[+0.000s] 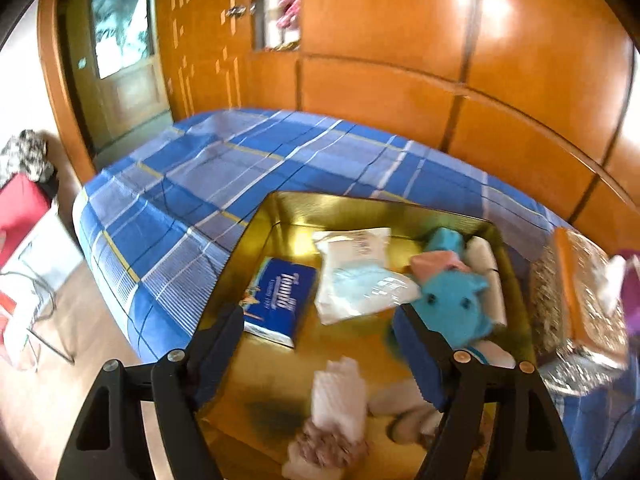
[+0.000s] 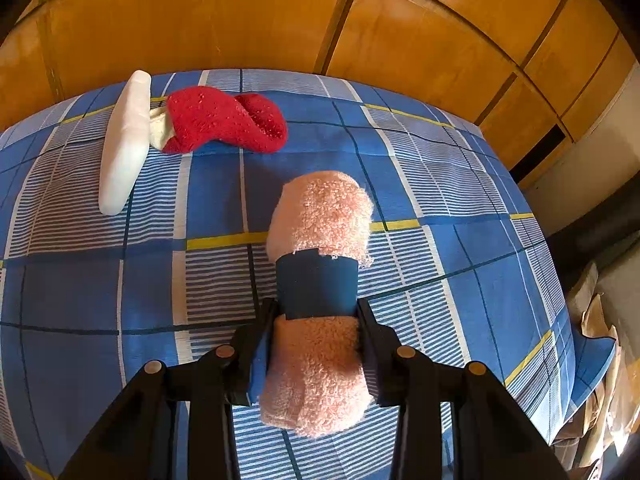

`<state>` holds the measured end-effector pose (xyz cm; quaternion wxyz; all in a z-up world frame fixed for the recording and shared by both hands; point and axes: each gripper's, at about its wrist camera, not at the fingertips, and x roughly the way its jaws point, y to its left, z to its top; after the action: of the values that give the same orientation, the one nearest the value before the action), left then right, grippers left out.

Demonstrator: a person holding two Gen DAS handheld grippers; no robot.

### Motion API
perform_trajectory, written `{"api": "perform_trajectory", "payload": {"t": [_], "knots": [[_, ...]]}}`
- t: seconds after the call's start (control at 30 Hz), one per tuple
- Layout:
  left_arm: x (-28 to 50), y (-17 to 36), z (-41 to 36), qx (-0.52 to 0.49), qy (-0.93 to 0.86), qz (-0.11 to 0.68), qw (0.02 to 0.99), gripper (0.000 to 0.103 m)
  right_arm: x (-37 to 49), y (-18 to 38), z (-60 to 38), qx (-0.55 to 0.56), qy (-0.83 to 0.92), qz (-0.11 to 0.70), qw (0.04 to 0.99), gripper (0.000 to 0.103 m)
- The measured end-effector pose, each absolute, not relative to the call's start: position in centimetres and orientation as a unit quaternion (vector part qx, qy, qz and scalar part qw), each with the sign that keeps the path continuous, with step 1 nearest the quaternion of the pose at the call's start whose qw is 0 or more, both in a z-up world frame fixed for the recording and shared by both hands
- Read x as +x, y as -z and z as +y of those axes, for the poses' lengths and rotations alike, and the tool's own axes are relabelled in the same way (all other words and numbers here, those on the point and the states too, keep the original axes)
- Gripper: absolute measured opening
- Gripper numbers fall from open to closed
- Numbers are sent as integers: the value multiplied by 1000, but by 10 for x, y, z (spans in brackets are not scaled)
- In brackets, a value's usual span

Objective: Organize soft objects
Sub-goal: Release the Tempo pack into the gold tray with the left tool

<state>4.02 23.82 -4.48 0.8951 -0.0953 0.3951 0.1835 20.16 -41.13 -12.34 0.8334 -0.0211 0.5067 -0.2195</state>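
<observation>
Right wrist view: the right gripper [image 2: 318, 332] clamps a rolled pink towel [image 2: 320, 272] with a dark blue band around its middle, held over the blue checked bedspread [image 2: 440, 216]. Farther off on the bed lie a red sock [image 2: 224, 120] and, touching its cuff, a long white roll [image 2: 124, 140]. In the left wrist view the left gripper [image 1: 320, 340] has its fingers spread wide and holding nothing, above a gold tray [image 1: 280, 208] on the bed. In the tray are a blue tissue pack [image 1: 276, 300], a white plastic packet [image 1: 352, 272], a turquoise plush toy [image 1: 452, 300] and a white wad [image 1: 340, 396]
</observation>
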Motion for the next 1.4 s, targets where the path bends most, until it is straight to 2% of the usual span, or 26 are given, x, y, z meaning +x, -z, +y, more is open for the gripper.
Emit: {"api": "perform_trajectory", "payload": {"t": [0.3,0.57,0.73,1.4], "knots": [[17,19,187,-29,-155,354,922,82,201,123,-410,-25,220,507,833,38],[11,16,160,-5,-135,350,927,85,201,123,-410,-27,219,508,833,38],[8,16,145,11,-137,345,929,94,201,123,-410,-27,219,508,832,38],[9,30,137,19,-148,353,924,98,201,123,-409,-25,219,509,832,38]]}}
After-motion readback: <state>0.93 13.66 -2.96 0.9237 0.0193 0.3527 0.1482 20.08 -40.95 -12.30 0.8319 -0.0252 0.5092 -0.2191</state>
